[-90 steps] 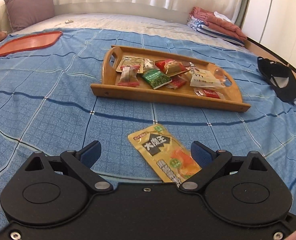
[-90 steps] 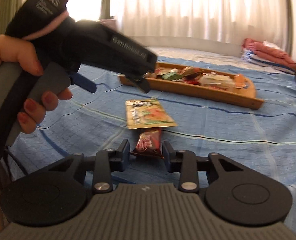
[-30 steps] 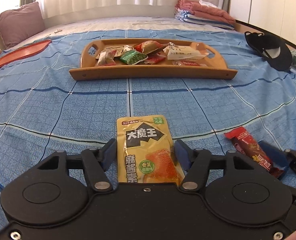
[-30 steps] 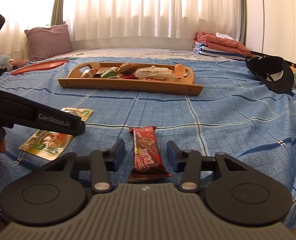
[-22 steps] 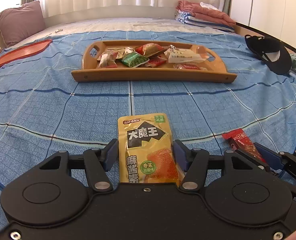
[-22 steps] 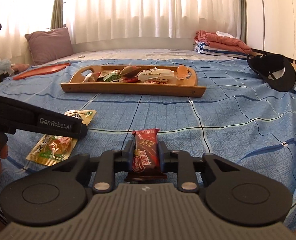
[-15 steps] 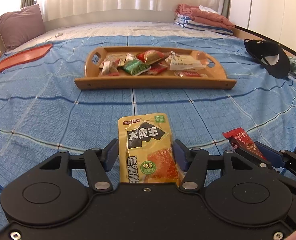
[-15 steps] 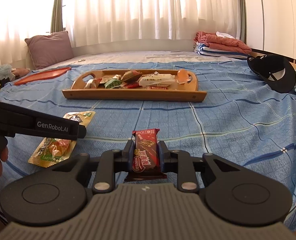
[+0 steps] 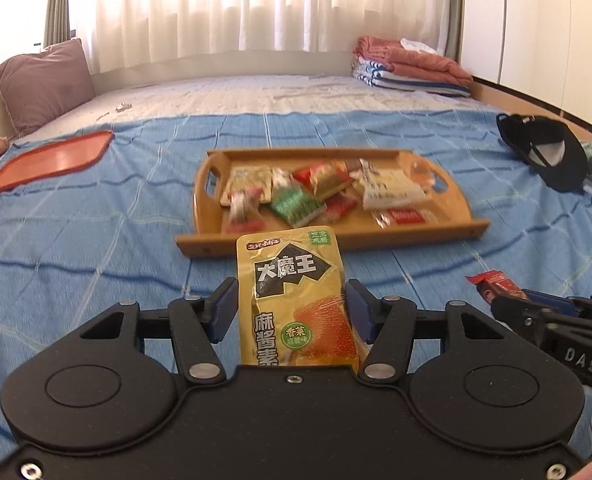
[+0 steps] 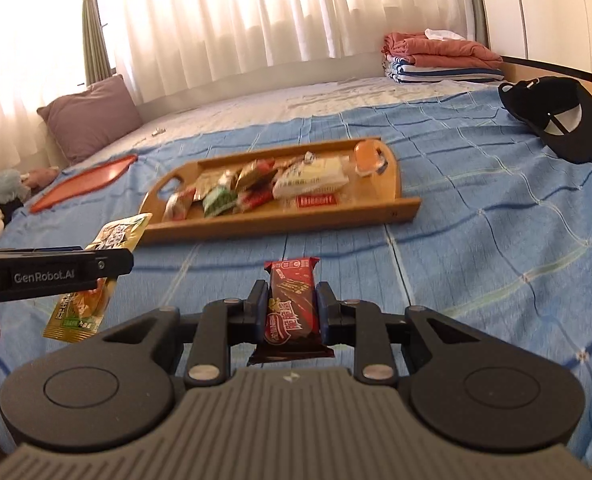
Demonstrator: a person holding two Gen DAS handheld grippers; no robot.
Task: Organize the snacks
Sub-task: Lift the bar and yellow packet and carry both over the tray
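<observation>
Two tools are loaded, both clear of the blue bedspread [image 9: 75,240]. Left tool [image 9: 291,312]: pads clamped on the yellow sauce packet [image 9: 293,300], held upright short of the wooden tray [image 9: 376,236]. Right tool [image 10: 291,312]: pads clamped on the dark red chocolate bar [image 10: 291,312], likewise short of the tray. Recommended: carry each item level over the near rim, clear it fully, lower into bare tray floor at the front, and release only once the wrapper rests, avoiding the snacks already piled there.
</observation>
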